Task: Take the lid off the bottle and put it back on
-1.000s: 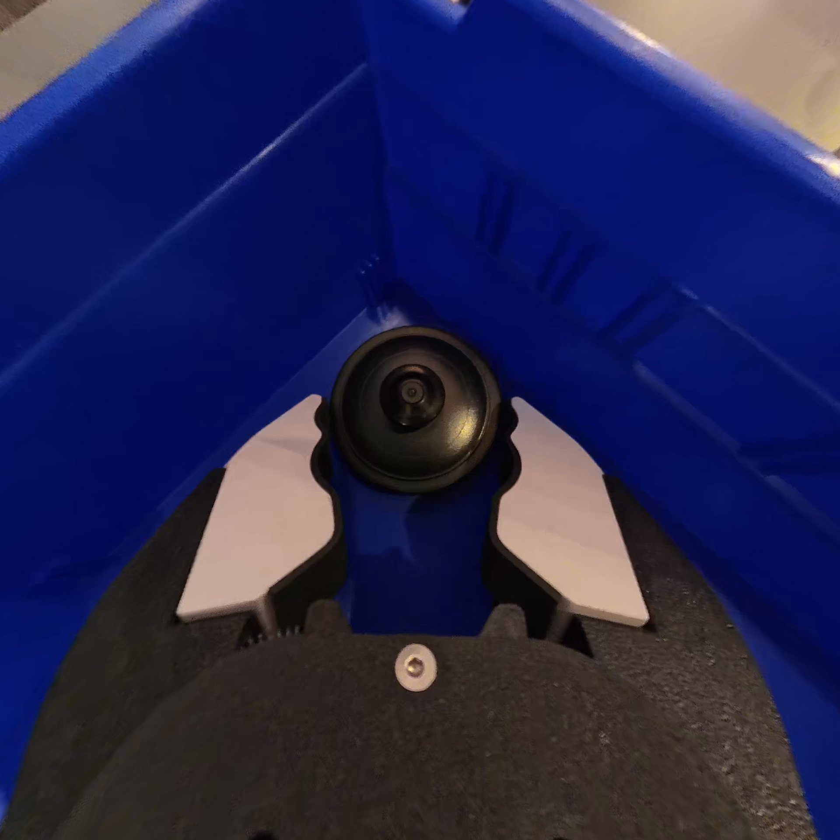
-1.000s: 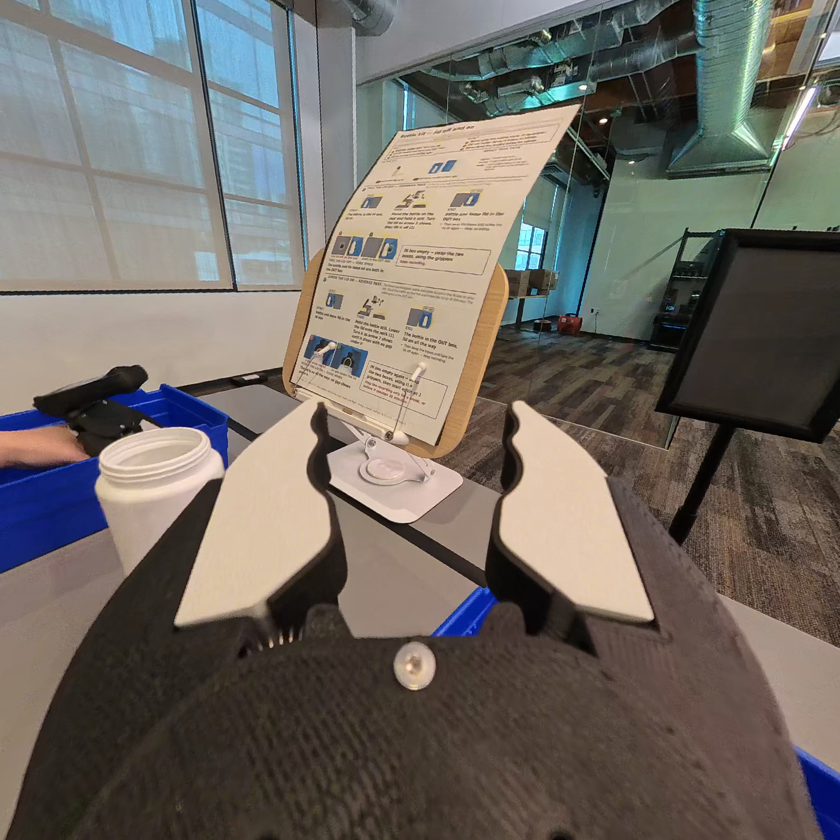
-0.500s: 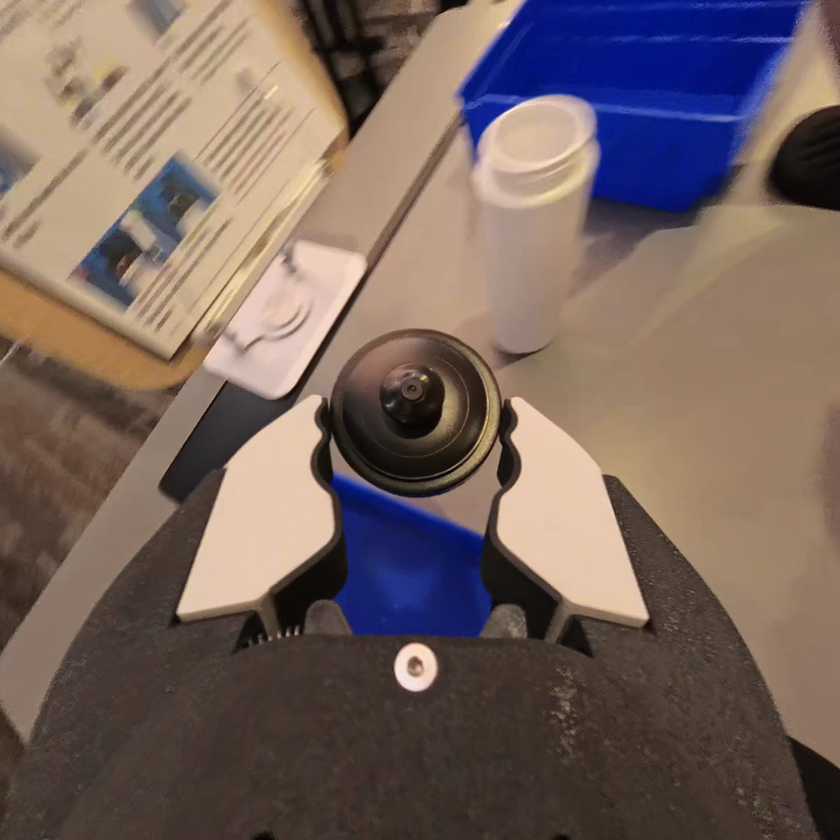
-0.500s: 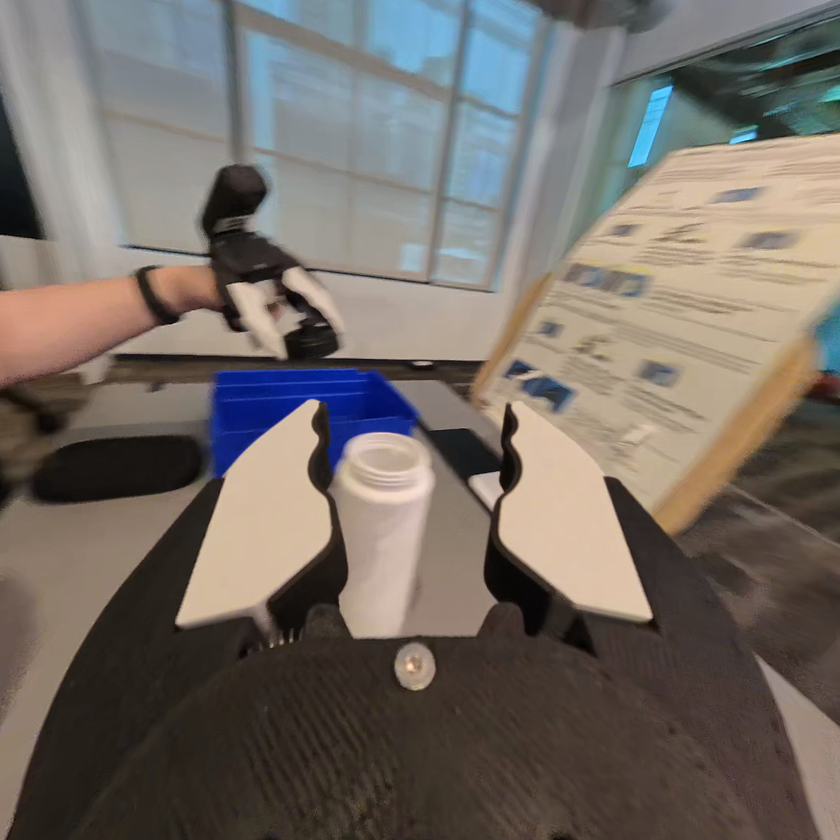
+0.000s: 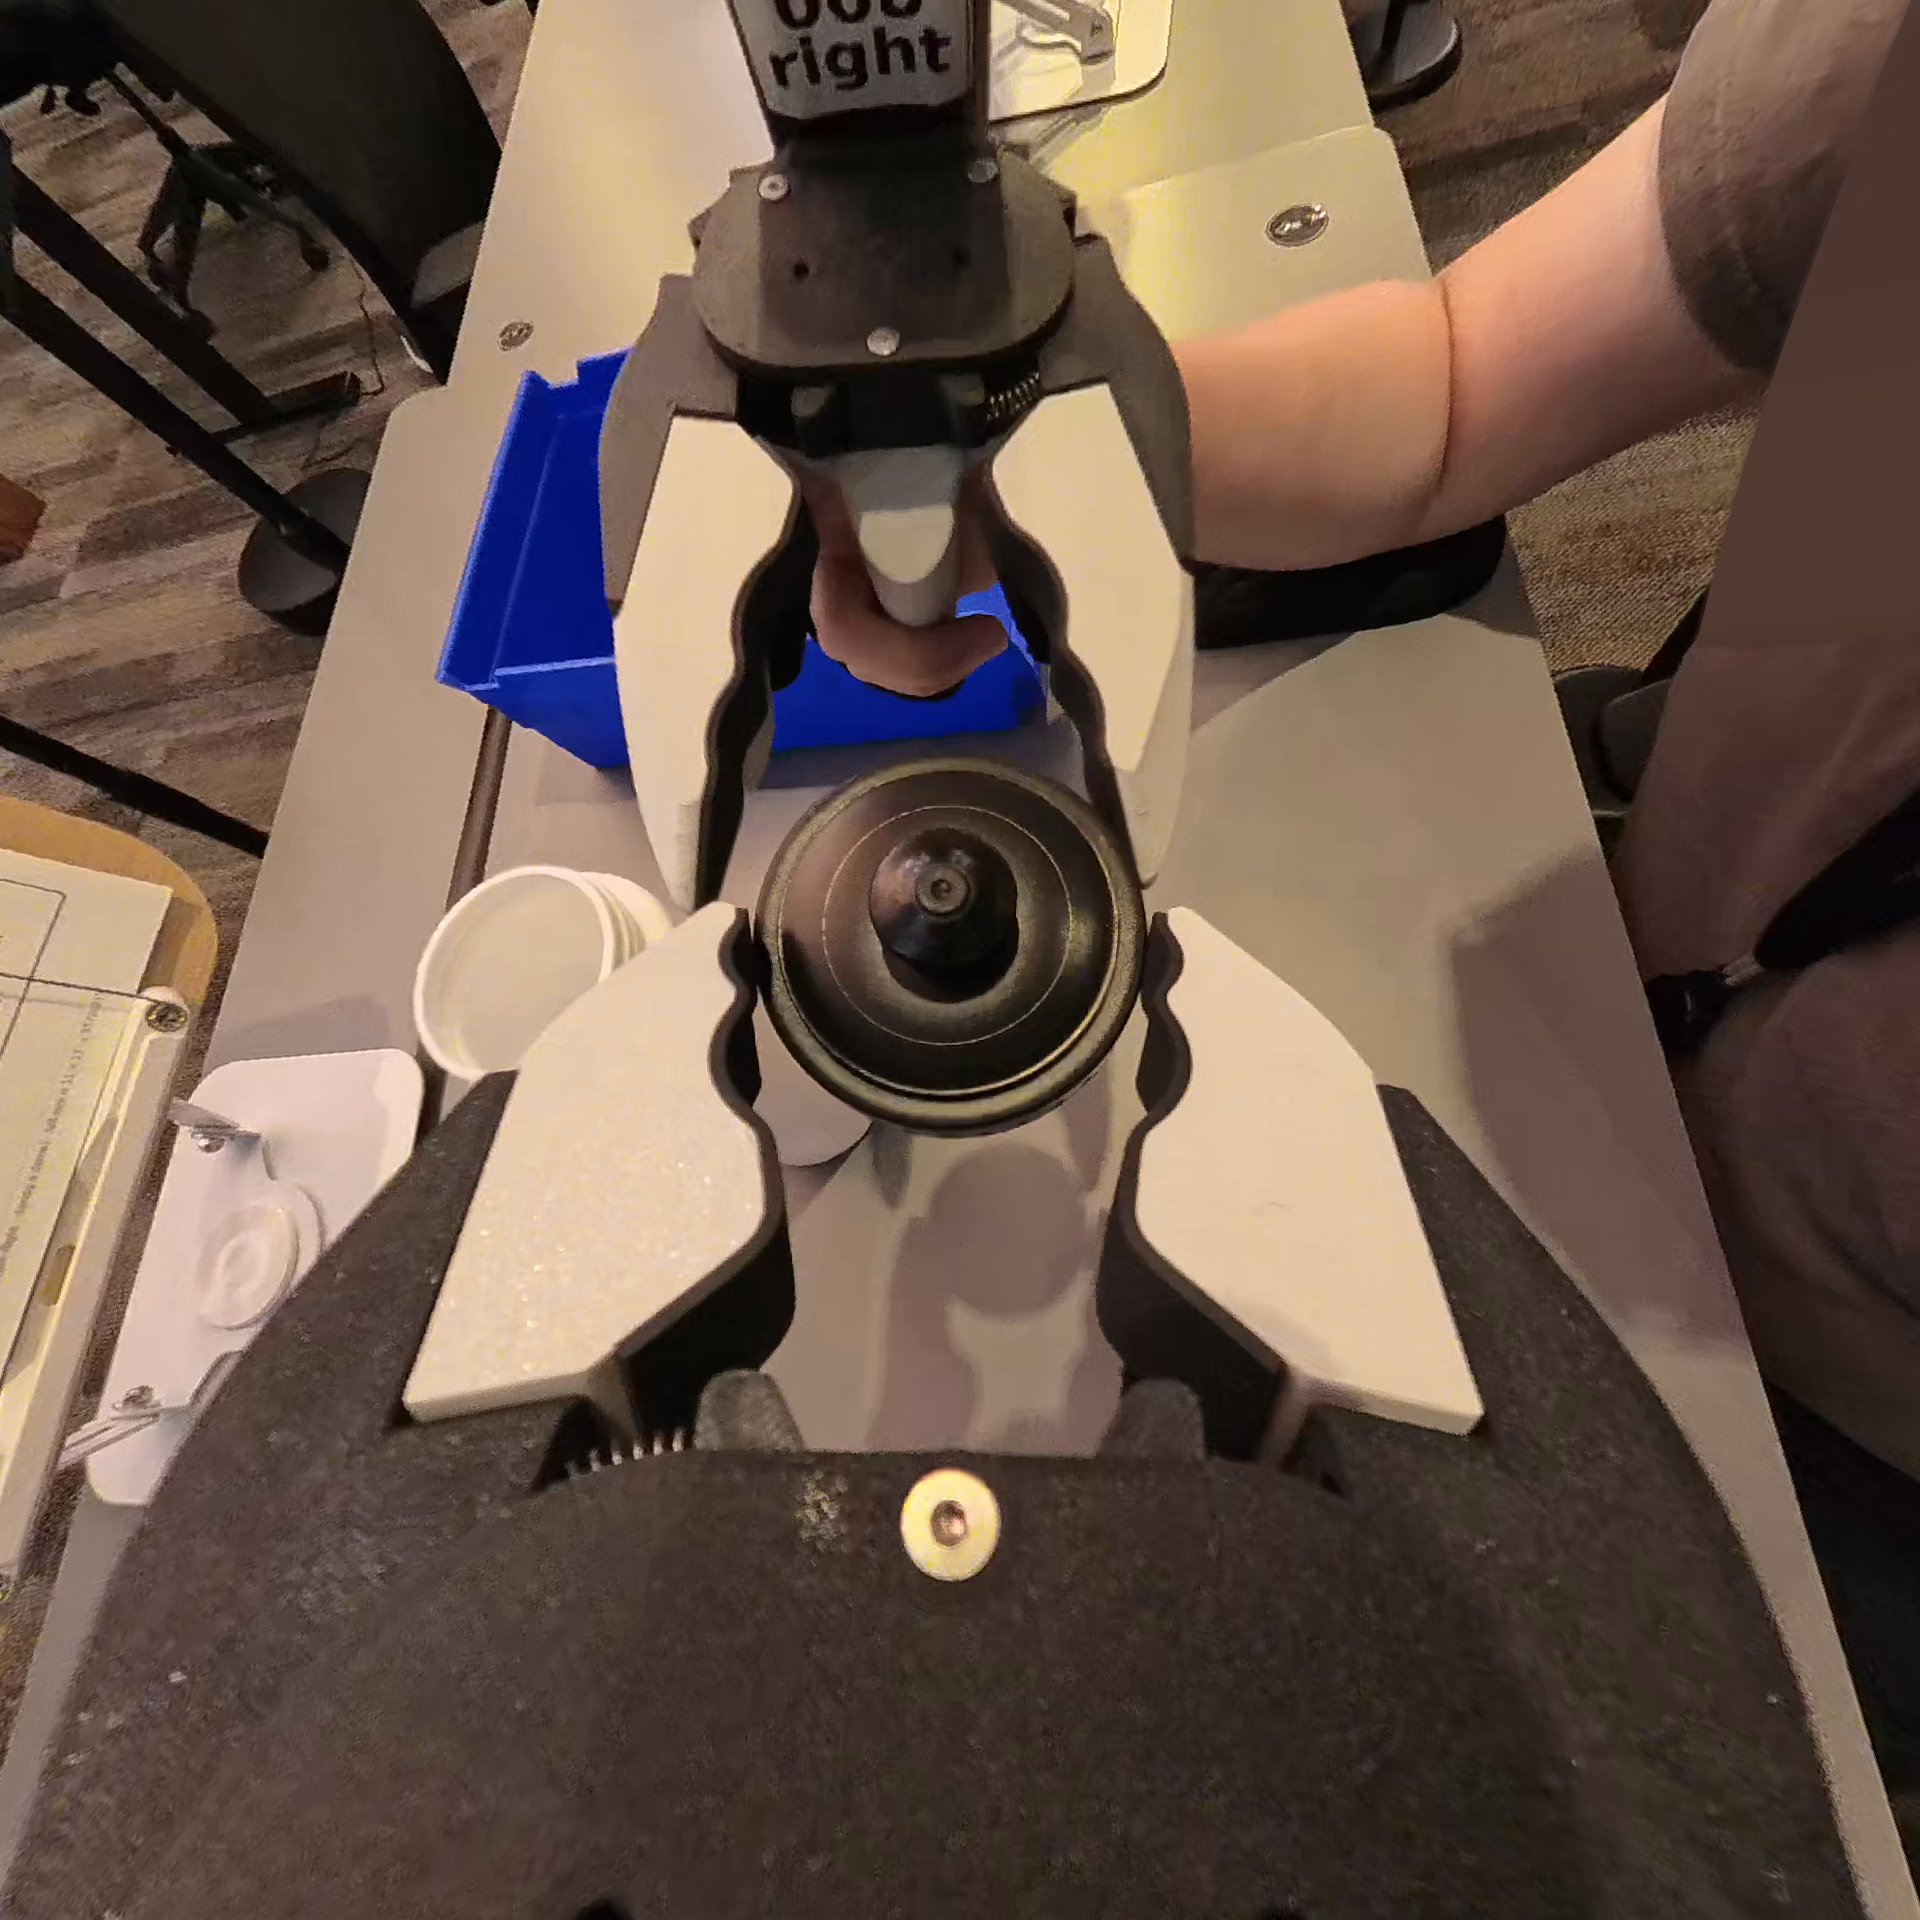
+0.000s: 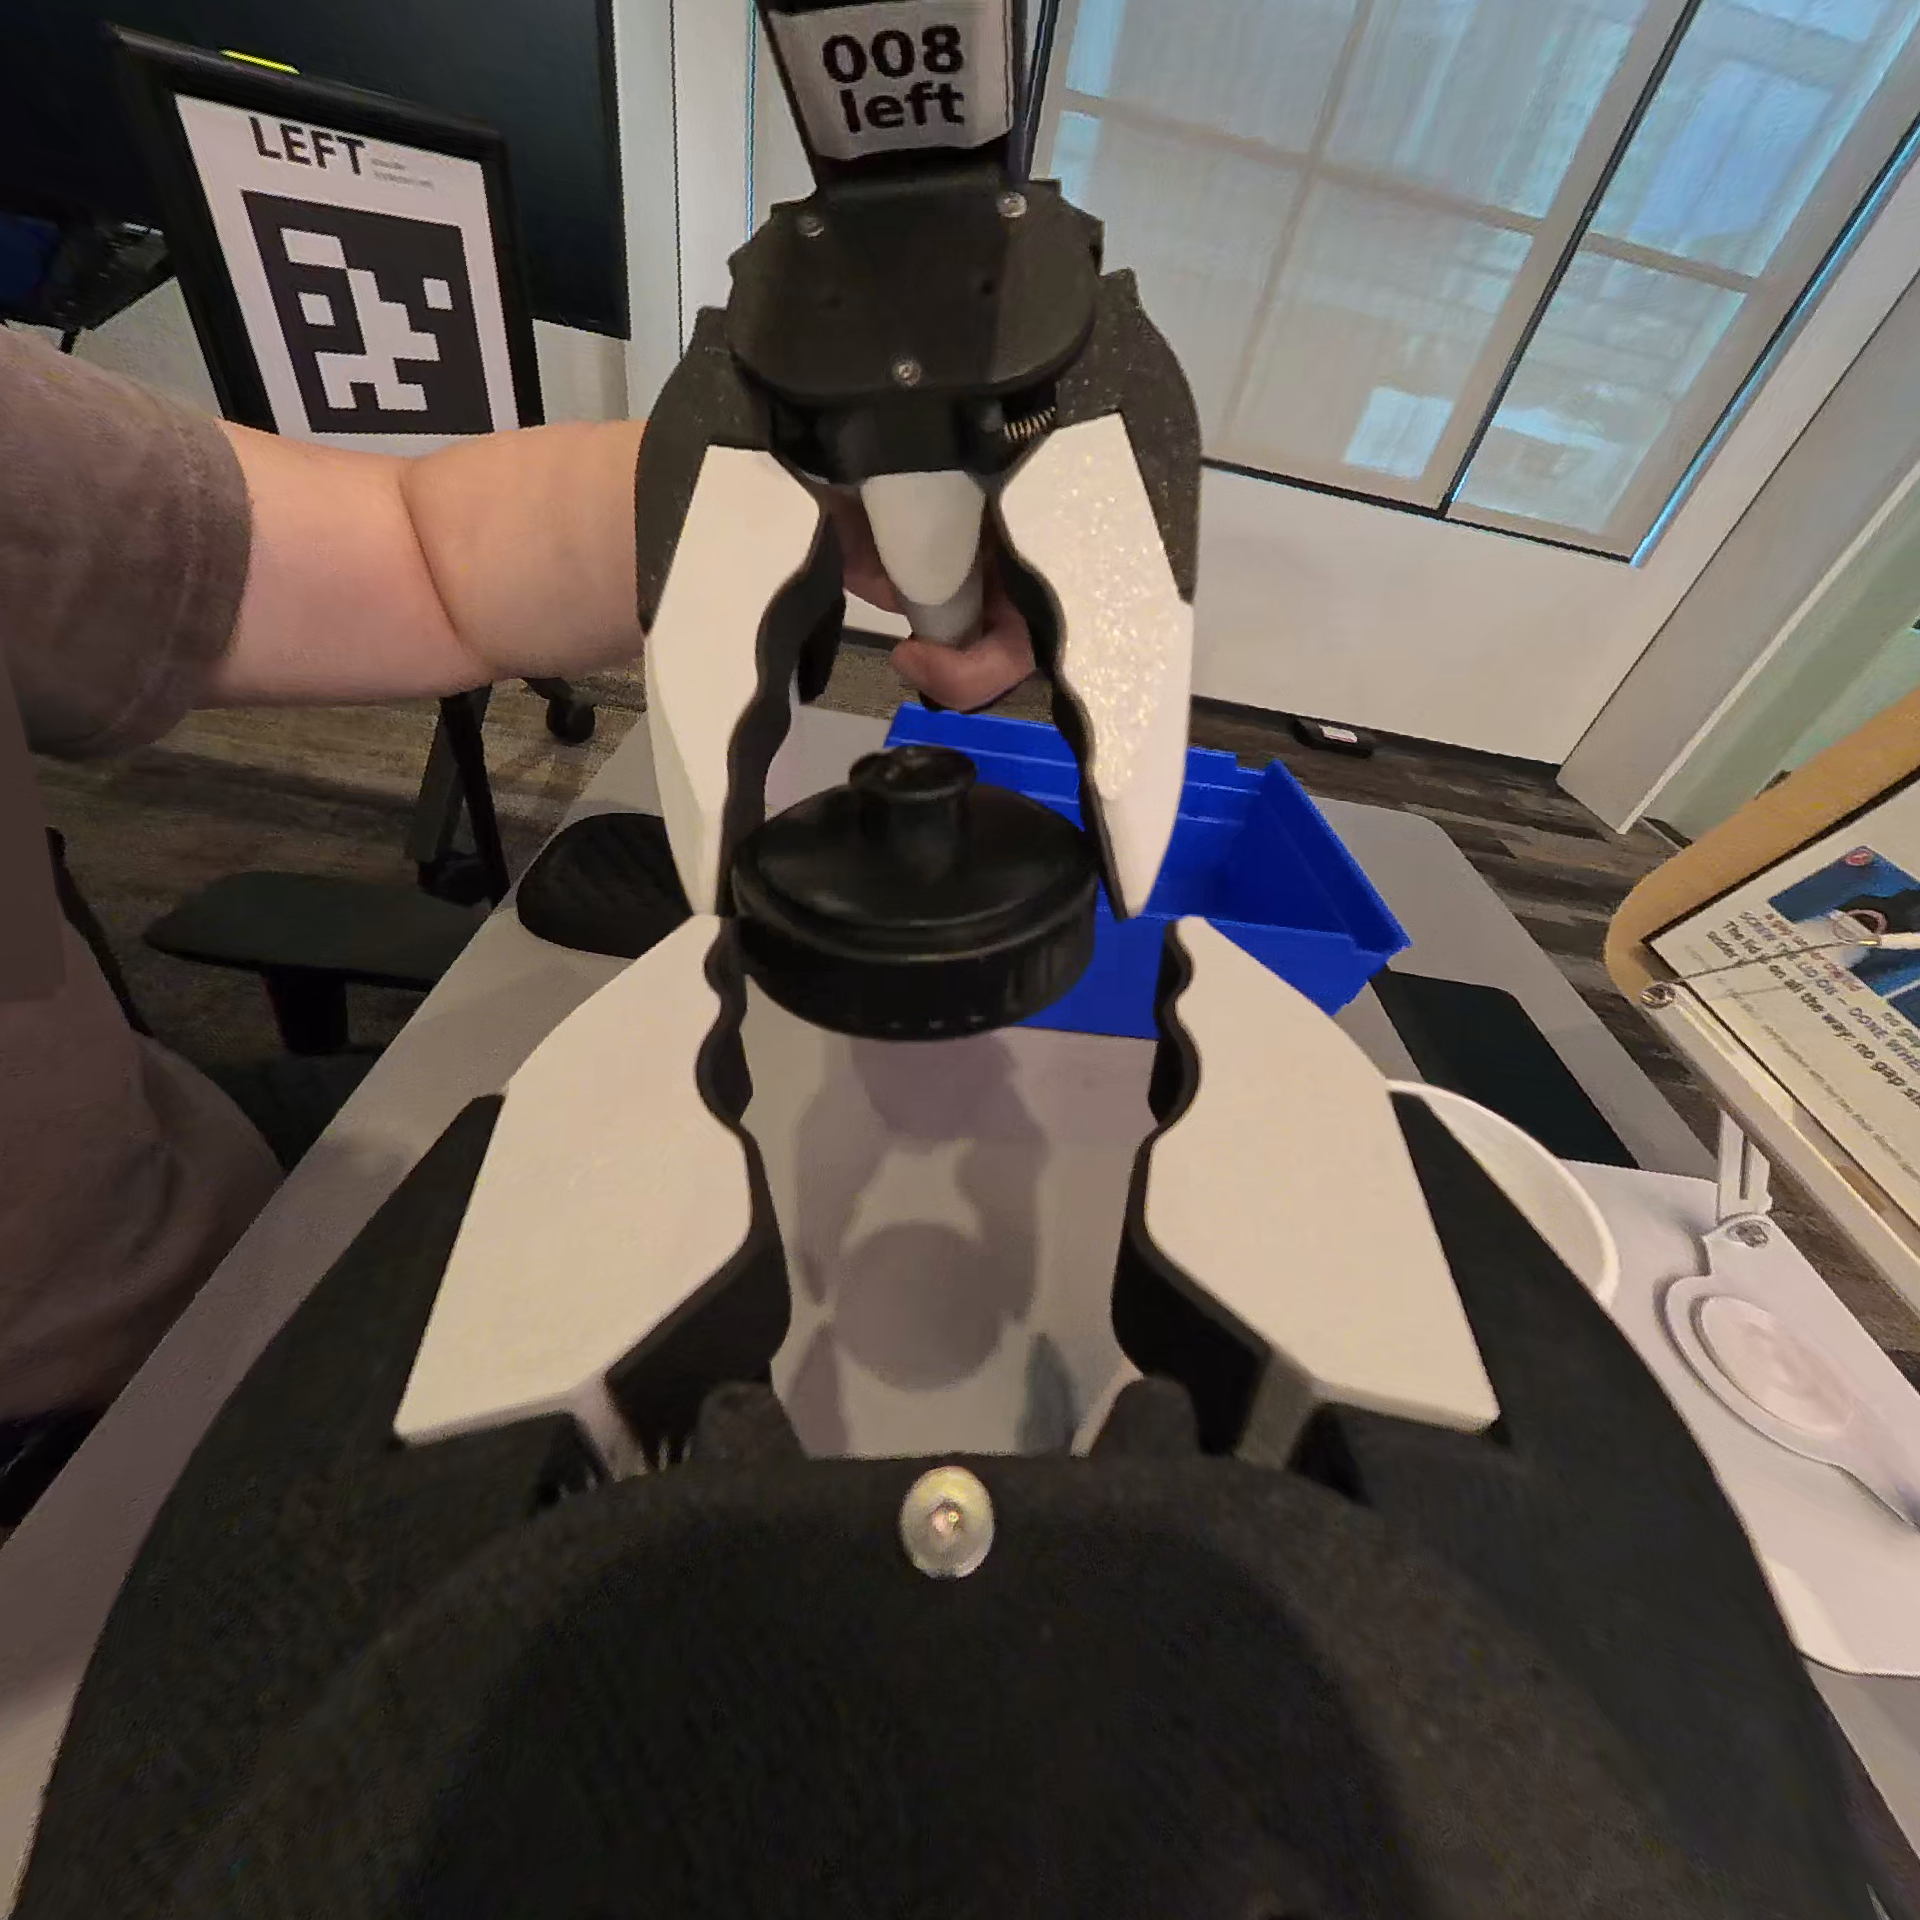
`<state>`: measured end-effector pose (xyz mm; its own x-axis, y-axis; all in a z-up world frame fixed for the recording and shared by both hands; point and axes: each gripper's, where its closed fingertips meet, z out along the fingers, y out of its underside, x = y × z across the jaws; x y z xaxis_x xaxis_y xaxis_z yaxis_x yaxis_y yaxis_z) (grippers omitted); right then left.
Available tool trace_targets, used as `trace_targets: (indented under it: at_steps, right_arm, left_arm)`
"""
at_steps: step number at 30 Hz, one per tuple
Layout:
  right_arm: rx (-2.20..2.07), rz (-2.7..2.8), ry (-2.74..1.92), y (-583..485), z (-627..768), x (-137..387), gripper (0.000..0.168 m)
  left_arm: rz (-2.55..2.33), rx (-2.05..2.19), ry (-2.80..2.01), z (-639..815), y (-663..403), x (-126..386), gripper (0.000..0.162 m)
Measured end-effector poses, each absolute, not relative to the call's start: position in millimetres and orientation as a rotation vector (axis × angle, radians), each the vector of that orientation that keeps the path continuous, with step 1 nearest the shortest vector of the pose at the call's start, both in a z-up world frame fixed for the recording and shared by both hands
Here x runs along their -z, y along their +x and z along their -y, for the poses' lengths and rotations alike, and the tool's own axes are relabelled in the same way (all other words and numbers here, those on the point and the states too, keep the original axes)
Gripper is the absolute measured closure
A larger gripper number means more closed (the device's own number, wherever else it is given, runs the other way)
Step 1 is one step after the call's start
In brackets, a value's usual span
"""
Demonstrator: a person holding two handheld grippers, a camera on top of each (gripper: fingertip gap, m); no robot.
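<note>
My left gripper (image 5: pixel 945 935) is shut on the black lid (image 5: pixel 951 945), a round cap with a spout, and holds it above the grey table. My right gripper (image 6: pixel 945 940) is open and faces the left one tip to tip, its fingertips on either side of the lid (image 6: pixel 914 914). Whether they touch the lid, I cannot tell. It also shows in the left wrist view (image 5: pixel 914 873), and the left gripper shows in the right wrist view (image 6: pixel 920 899). The open white bottle (image 5: pixel 509 966) stands on the table beside the grippers, not under the lid. My right finger partly hides the bottle (image 6: pixel 1558 1216).
A blue bin (image 5: pixel 540 582) sits on the table (image 5: pixel 1351 831) behind the right gripper, and another blue bin (image 6: pixel 1278 894) behind the left. An instruction board on a wooden stand with a white base (image 5: pixel 260 1195) is beside the bottle. A person's forearm (image 5: pixel 1403 416) reaches in.
My left gripper has lifted the lid out of the blue bin and carried it over the table. My right gripper has swung round to face it, and the two now meet at the lid.
</note>
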<state>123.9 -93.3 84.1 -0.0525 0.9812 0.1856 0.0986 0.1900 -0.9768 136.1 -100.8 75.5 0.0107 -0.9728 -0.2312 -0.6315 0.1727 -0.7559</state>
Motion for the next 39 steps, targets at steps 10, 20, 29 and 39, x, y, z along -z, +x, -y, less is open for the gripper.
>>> trace_targets:
  at_steps: [10, 20, 29, 39]
  right_arm:
    - [-1.032, 1.407, -1.114, 121.9, 98.0, -85.8, 0.104]
    - [-0.998, 1.355, -1.055, 129.8, 95.3, -98.5, 0.104]
    - [-1.057, 1.324, -1.046, 134.4, 92.7, -102.0, 0.103]
    - [-1.183, 1.277, -1.002, 134.1, 97.4, -109.2, 0.097]
  left_arm:
    - [-1.648, 0.550, -1.575, 99.6, 133.9, -77.3, 0.091]
    - [-1.477, 0.540, -1.506, 92.8, 128.7, -86.5, 0.090]
    - [-1.426, 0.588, -1.468, 92.9, 133.4, -88.8, 0.098]
    - [-1.372, 0.666, -1.422, 96.3, 143.7, -96.2, 0.098]
